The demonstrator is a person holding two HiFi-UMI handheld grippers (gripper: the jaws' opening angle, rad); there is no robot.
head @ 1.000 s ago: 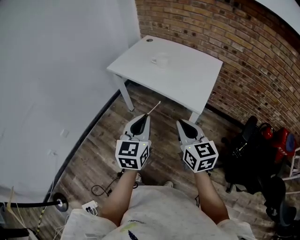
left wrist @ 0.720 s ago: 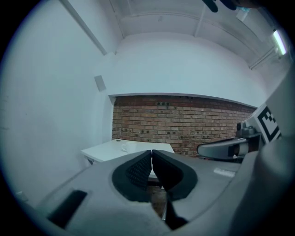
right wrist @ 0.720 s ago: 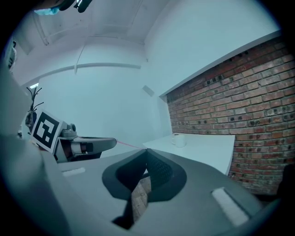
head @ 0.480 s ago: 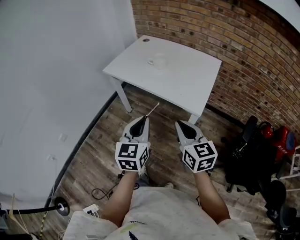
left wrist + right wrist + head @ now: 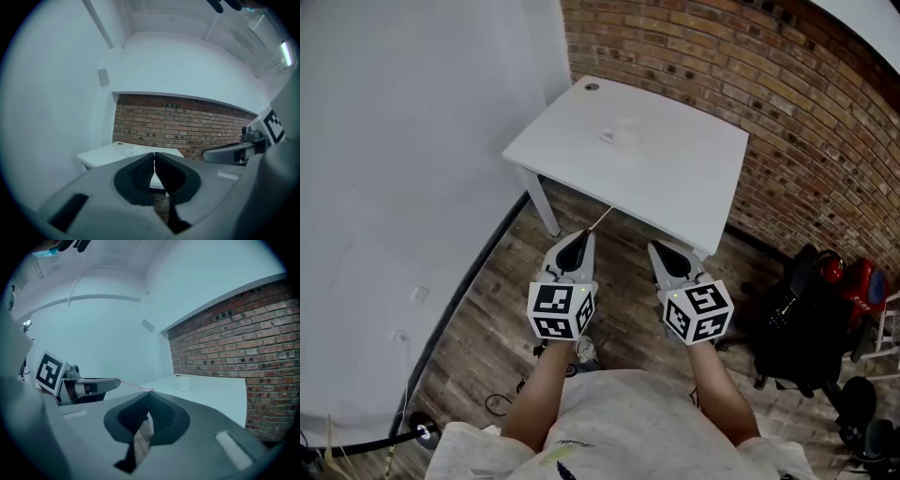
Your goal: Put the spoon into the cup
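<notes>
A white cup (image 5: 623, 134) stands on the white table (image 5: 675, 178), also showing in the left gripper view (image 5: 132, 151) and the right gripper view (image 5: 183, 382). My left gripper (image 5: 586, 233) hangs over the floor just short of the table's near edge. It is shut on a thin pale spoon (image 5: 600, 219), whose end sticks out toward the table. In the right gripper view the spoon (image 5: 133, 386) is a fine pinkish line. In its own view the left gripper (image 5: 154, 153) hides the spoon. My right gripper (image 5: 656, 247), beside the left one, is shut with nothing in it.
A brick wall (image 5: 787, 103) runs behind the table and a white wall (image 5: 412, 141) stands at the left. A black chair with bags (image 5: 802, 319) and a red item (image 5: 862, 281) stand at the right. Cables (image 5: 502, 403) lie on the wood floor.
The table has drawn closer to both grippers, and the spoon's end now reaches its near edge. Both grippers keep the same pose and grip.
</notes>
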